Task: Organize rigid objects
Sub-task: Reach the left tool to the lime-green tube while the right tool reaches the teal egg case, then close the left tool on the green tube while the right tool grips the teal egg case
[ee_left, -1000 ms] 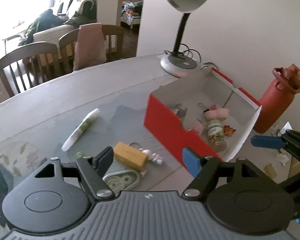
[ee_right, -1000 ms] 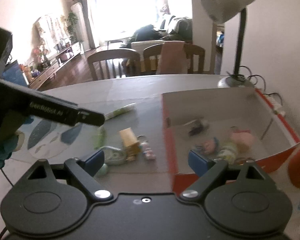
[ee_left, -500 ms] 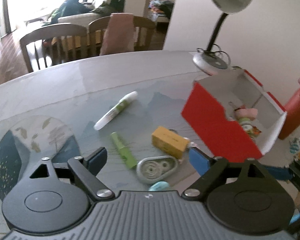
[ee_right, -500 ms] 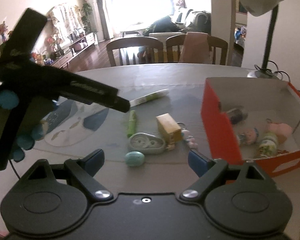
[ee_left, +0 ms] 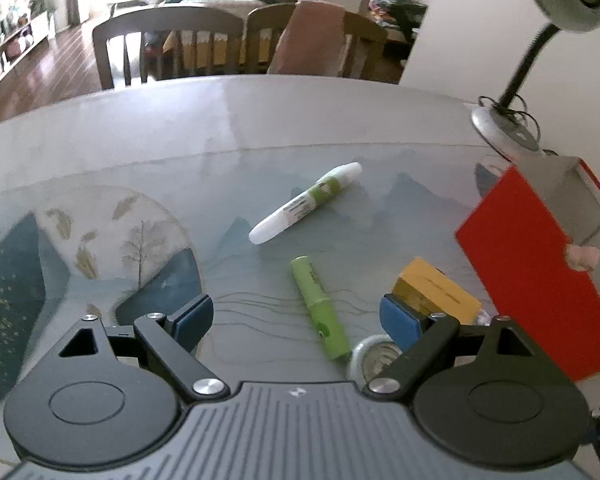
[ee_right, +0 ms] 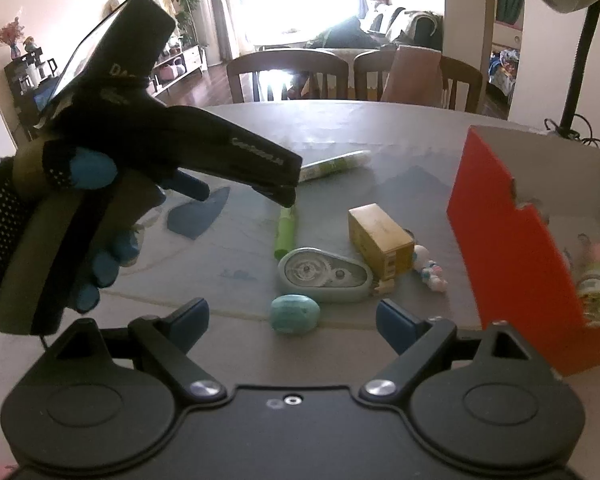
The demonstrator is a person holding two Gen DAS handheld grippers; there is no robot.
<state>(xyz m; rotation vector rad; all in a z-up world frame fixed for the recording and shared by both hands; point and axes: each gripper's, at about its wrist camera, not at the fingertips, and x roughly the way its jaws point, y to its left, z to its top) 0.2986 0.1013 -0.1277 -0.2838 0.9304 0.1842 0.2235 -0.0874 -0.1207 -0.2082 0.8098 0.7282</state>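
The small things lie on the table (ee_left: 148,152) in the middle of both views: a green marker (ee_left: 320,307), a white and green pen (ee_left: 306,208) with a label too small to read, a yellow box (ee_right: 380,236), a grey tape roller (ee_right: 325,275), a round teal lump (ee_right: 295,313) and a small pastel toy (ee_right: 430,270). The left gripper (ee_left: 296,320) has just been opening its tongs; they stand wide with nothing pinched, and the green marker lies on the table low between them. The right gripper (ee_right: 292,318) is wide too and holds nothing; the teal lump sits on the table between its blue tips. At the right of both views stands a red box (ee_right: 508,248) with grey insides. In the right wrist view it holds a pink thing and a little jar, both blurry and cut off by the frame edge. In that view the left gripper shows at the upper left, held by a gloved hand (ee_right: 60,216); white letters run along it, but they are too blurred to read. In the left wrist view the tape roller is mostly hidden behind the right tong. A desk lamp (ee_left: 516,80) stands at the upper right, and chairs (ee_left: 172,44) wait behind the table.
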